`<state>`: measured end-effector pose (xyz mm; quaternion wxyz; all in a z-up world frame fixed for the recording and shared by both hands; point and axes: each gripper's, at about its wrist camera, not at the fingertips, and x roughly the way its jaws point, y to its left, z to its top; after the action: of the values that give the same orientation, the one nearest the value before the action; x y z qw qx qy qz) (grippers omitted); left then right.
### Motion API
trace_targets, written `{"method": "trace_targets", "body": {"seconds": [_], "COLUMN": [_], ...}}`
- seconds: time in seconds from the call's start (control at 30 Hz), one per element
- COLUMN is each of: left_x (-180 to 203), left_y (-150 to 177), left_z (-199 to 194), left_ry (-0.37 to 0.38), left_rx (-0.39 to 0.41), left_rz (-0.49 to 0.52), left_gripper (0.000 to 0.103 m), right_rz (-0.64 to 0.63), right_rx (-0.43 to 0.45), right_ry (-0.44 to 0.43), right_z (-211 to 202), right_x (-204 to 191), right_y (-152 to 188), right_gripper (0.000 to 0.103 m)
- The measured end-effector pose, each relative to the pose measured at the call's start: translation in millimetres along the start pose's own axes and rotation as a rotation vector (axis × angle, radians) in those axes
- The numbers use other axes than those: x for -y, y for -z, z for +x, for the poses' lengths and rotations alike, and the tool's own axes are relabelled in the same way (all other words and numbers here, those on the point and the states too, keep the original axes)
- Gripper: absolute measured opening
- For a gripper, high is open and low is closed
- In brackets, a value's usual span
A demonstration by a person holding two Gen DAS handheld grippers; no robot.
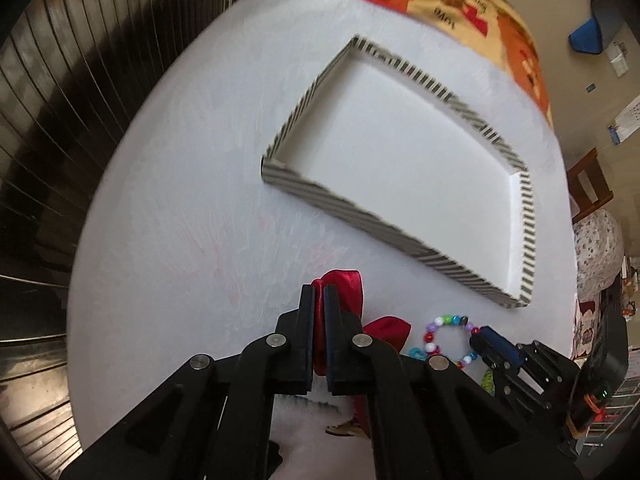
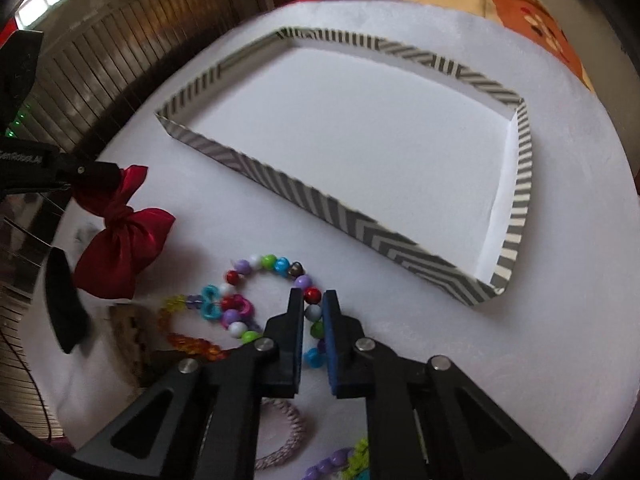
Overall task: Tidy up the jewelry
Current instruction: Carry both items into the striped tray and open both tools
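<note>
A red satin bow (image 1: 346, 282) is pinched by one wing in my left gripper (image 1: 319, 292), which is shut on it just above the white tabletop. From the right wrist view the bow (image 2: 124, 240) hangs from the left gripper (image 2: 114, 174) at the left. My right gripper (image 2: 313, 295) is shut on a multicoloured bead bracelet (image 2: 268, 260) that lies on the table; beads show between its pads. The same bracelet (image 1: 439, 321) and the right gripper (image 1: 482, 334) appear at the lower right of the left wrist view. A shallow tray with a grey-and-white striped rim (image 2: 320, 204) lies beyond both grippers.
Several more pieces lie near the bracelet: an amber bead bracelet (image 2: 192, 344), cyan and pink ring beads (image 2: 236, 304), a pink spiral hair tie (image 2: 280, 436), purple and green beads (image 2: 340, 464). The striped tray rim (image 1: 360, 216) is close ahead. A patterned cloth (image 1: 480, 8) lies behind the table.
</note>
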<state>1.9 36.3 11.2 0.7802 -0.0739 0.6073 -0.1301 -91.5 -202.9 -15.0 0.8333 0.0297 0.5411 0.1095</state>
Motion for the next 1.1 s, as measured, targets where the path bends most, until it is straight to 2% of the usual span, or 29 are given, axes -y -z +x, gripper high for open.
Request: {"method": "trace_targets", "body": {"seconds": [0.23, 0.33, 0.7, 0.87, 1.1], "left_x": [20.7, 29.1, 46.2, 38.4, 22.9], "left_y": [-17.9, -27.3, -81.0, -103.9, -100.5], "left_z": [-28.0, -31.7, -8.6, 28.2, 66.3], "left_ry": [0.017, 0.022, 0.005, -0.024, -0.098], "left_rx": [0.082, 0.107, 0.151, 0.120, 0.045], "left_rz": [0.024, 0.024, 0.010, -0.039, -0.056], "left_gripper": [0.000, 0.000, 0.000, 0.000, 0.000], "right_rz": [-0.021, -0.011, 0.052, 0.125, 0.225], "right_rx": [0.101, 0.109, 0.176, 0.157, 0.118], "right_ry": [-0.019, -0.039, 0.012, 0.008, -0.056], "right_z": [-50.4, -60.9, -75.0, -55.1, -22.2], "right_x": [-7.3, -3.2, 32.8, 58.7, 84.4], "right_y": [-17.5, -26.7, -61.0, -76.3, -77.8], "right_gripper": [0.010, 0.010, 0.010, 0.010, 0.010]}}
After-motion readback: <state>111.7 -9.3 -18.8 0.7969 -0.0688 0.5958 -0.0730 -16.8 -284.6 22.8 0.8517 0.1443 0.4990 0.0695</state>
